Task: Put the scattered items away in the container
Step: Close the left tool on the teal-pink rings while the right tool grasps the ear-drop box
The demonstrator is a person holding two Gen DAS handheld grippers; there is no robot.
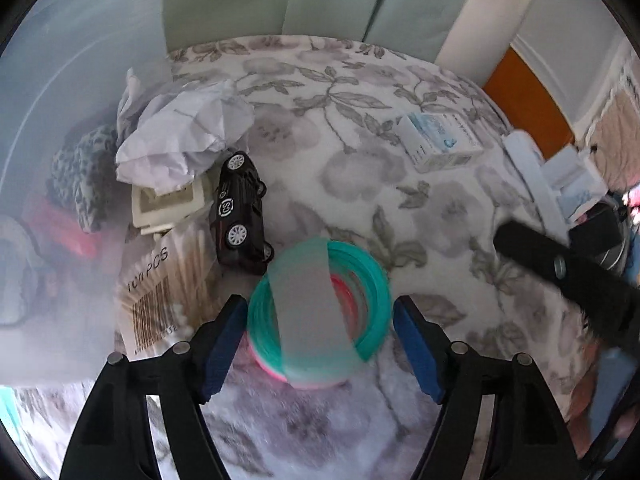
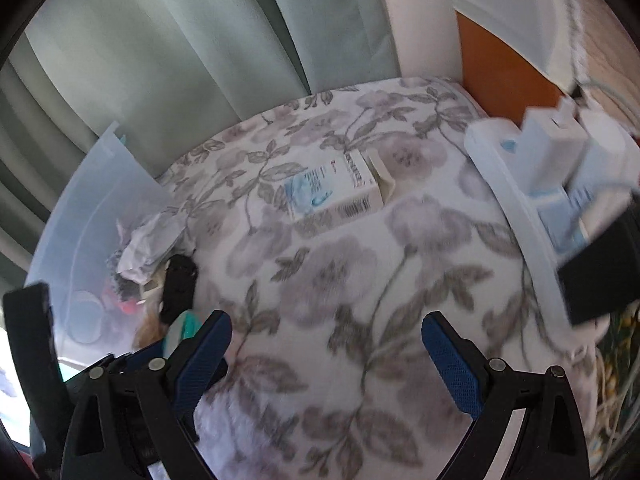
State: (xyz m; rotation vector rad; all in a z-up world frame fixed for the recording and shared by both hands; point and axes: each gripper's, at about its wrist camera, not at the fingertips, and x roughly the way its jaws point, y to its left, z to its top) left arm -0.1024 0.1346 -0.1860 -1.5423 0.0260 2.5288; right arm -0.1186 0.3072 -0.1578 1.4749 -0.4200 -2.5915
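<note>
Fleecy floral blanket (image 1: 360, 184); both claws gape: left claw (image 1: 320, 340) around ribbed teal ring (image 1: 344, 280), right claw (image 2: 326, 354) empty.

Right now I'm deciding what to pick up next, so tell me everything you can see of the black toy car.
The black toy car looks like a small glossy model with white spoked wheels, a round white badge and thin red lines on its body. It lies tipped on its side on the flowered blanket, wheels showing, beside the clear container. Its upper end sits against crumpled paper, a cream plastic piece and a bag of cotton swabs. The teal ring toy lies just below it. No gripper touches it.
</note>
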